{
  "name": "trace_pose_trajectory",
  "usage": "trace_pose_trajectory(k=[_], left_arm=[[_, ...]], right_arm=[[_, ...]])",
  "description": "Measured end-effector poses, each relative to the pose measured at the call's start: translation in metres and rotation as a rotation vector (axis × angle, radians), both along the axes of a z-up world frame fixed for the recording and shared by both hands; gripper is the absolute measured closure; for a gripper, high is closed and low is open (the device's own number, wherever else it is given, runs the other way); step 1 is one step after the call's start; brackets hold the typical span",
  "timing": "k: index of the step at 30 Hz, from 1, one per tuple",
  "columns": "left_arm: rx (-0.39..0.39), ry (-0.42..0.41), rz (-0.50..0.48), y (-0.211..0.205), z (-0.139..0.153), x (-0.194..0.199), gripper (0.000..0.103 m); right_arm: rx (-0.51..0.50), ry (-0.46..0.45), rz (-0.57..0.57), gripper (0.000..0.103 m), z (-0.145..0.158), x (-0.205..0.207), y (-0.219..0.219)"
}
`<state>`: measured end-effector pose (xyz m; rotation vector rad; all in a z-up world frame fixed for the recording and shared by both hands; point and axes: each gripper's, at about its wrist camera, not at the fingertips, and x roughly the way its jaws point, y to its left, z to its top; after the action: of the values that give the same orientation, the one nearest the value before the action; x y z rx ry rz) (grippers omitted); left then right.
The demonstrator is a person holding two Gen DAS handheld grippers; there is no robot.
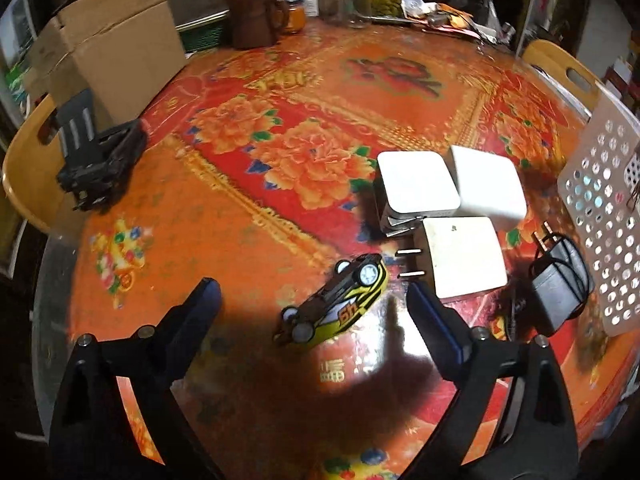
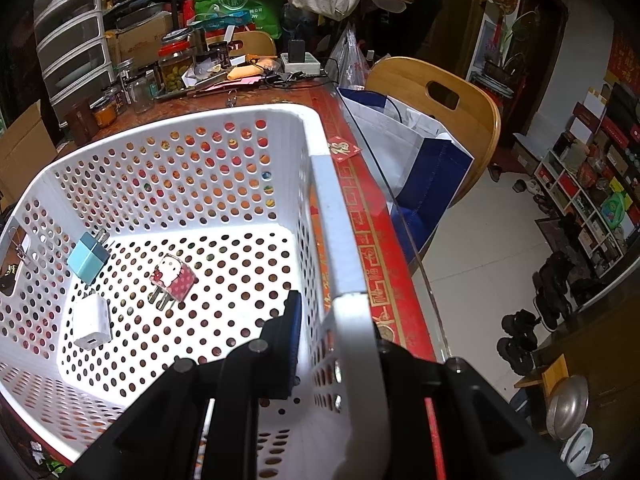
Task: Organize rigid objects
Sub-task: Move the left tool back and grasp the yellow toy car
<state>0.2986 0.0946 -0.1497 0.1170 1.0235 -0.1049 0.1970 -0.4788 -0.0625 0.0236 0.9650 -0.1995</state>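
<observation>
Left wrist view: my left gripper (image 1: 314, 294) hangs wide open, empty, over a toy car (image 1: 334, 300) marked "64", overturned at lower centre; bare worktop (image 1: 224, 240) spreads upper left.

Right wrist view: my right gripper (image 2: 336, 320) is clamped on the white basket (image 2: 326, 200) rim, beside the worktop's edge; three chargers (image 2: 172, 282) lie inside.

Round table (image 1: 280, 208) with red floral cover, wooden chairs (image 2: 436, 92) at its edges, white tiled floor (image 2: 480, 248), cluttered shelf (image 2: 588, 184) against wall.

White basket (image 1: 608, 216) cut off at the right edge.
</observation>
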Motion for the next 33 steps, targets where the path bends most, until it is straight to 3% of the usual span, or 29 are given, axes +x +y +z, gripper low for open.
trace_pose_trajectory(k=[5, 11, 12, 16, 23, 33], left_arm=[[0.012, -0.014, -0.019, -0.002, -0.006, 0.000, 0.026], [0.004, -0.041, -0.022, -0.004, -0.002, -0.007, 0.072], [0.010, -0.045, -0.022, -0.005, -0.002, -0.009, 0.074], [0.052, -0.091, -0.013, -0.012, -0.001, -0.017, 0.078], [0.054, -0.179, -0.004, -0.009, 0.023, -0.036, 0.084], [0.043, -0.253, 0.010, -0.012, 0.053, -0.055, 0.084]], right_arm=[[-0.004, 0.003, -0.003, 0.085, 0.000, 0.000, 0.001], [-0.006, 0.005, -0.003, 0.085, 0.000, 0.001, 0.001], [-0.005, 0.005, -0.003, 0.085, 0.000, 0.001, 0.001], [-0.004, 0.004, -0.003, 0.085, 0.000, 0.001, 0.001], [-0.006, 0.004, -0.003, 0.085, 0.000, 0.001, 0.001], [-0.004, 0.002, 0.001, 0.085, 0.002, -0.001, 0.001]])
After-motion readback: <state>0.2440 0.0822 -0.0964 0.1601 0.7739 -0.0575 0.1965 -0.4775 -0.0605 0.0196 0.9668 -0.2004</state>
